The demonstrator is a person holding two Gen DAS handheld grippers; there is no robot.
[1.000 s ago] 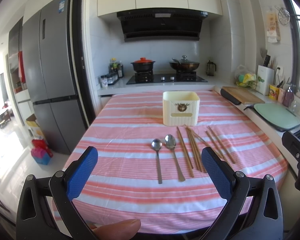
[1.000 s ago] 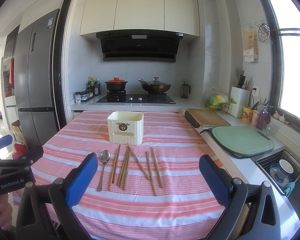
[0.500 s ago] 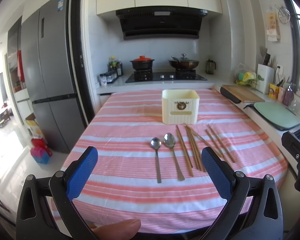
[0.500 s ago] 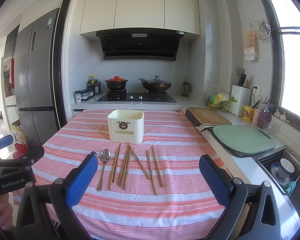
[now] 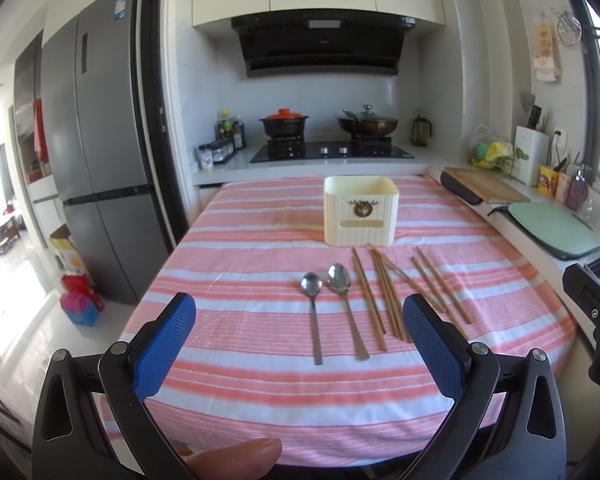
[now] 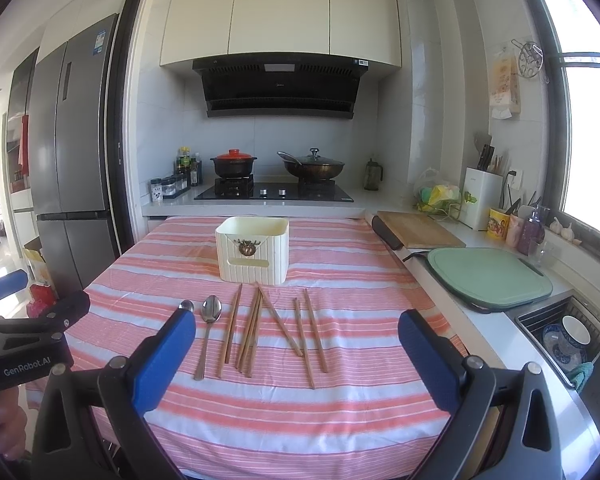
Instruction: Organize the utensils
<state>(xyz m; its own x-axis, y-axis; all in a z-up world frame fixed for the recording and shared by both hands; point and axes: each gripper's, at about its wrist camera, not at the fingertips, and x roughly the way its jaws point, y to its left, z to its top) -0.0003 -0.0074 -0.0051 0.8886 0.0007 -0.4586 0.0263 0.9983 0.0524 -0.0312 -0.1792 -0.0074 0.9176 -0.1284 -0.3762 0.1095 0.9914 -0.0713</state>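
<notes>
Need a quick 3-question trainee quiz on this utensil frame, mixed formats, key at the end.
1. True or false: the left gripper is shut on a spoon.
2. Multiple choice: where do the chopsticks lie relative to the two spoons, seen from the wrist cameras?
A. to their left
B. to their right
C. inside the cream utensil box
3. Fill in: the utensils lie on a pink and white ______ tablecloth.

Key:
1. False. Both the left gripper and the right gripper are open and hold nothing.
2. B. The chopsticks are loose on the cloth, in front of the box.
3. striped
</notes>
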